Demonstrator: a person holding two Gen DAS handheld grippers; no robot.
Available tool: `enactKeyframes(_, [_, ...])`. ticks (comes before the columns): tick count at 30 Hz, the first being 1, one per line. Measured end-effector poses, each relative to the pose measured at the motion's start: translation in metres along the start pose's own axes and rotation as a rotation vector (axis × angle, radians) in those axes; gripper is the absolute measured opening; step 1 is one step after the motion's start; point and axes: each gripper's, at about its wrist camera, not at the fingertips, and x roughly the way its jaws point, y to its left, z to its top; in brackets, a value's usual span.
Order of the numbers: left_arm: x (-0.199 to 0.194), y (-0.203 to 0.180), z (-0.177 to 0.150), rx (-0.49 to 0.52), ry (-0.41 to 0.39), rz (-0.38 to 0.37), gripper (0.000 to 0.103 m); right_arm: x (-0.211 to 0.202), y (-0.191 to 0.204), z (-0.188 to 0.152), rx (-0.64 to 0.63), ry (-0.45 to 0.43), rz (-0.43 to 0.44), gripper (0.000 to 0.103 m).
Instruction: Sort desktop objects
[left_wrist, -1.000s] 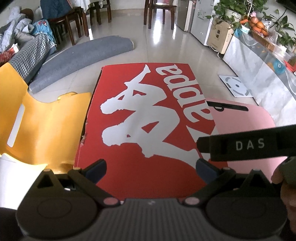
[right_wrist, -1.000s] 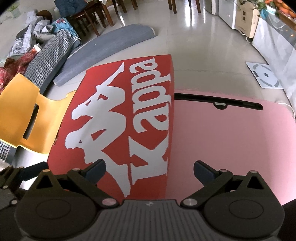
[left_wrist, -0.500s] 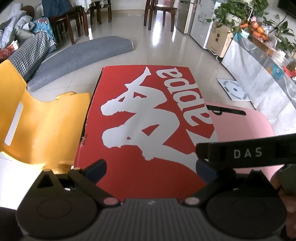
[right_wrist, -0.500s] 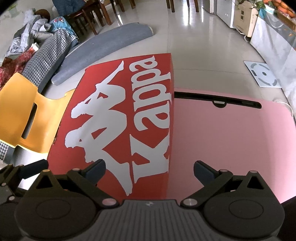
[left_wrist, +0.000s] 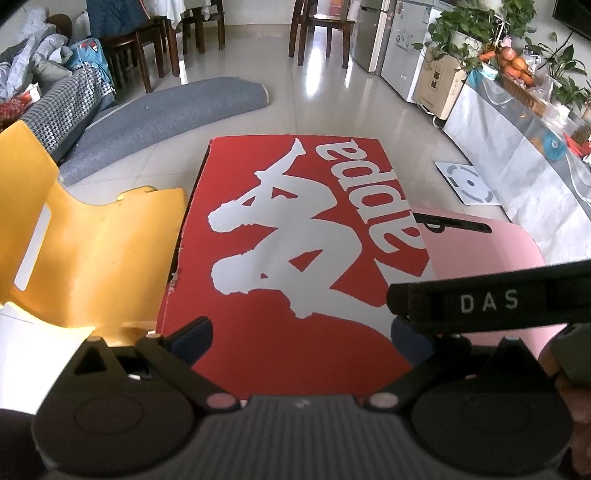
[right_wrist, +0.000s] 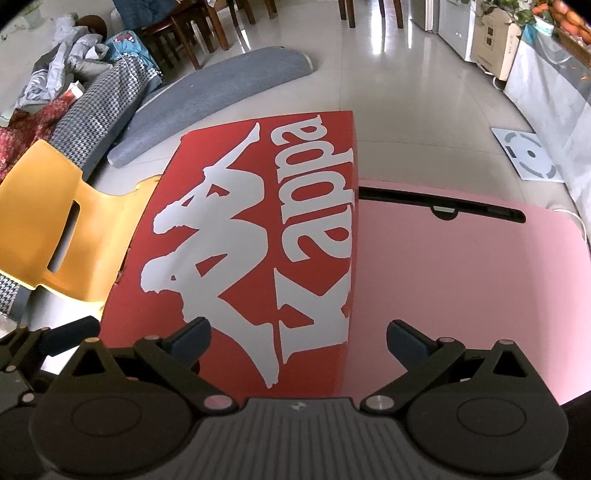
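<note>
Both hand-held grippers — left (left_wrist: 301, 334), right (right_wrist: 298, 334) — gape wide, empty, above the red box (right_wrist: 255, 236); sorting unstarted — next, pick a target.

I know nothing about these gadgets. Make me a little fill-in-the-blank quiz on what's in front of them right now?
1. The big box lid with the white logo is ____ in colour.
2. To the right of the lid lies a flat ____ table top.
3. The chair left of the lid is ____.
4. The fingers of the right gripper stand ____, holding nothing.

Missing words: red; pink; yellow; open
</note>
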Motion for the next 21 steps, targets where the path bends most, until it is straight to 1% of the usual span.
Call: enactKeyframes(21, [-0.0054, -0.0009, -0.0021, 0.007, -0.009, 0.013, 0.103, -0.0024, 0.0028, -0.0023, -0.002, 0.000, -0.001, 0.102])
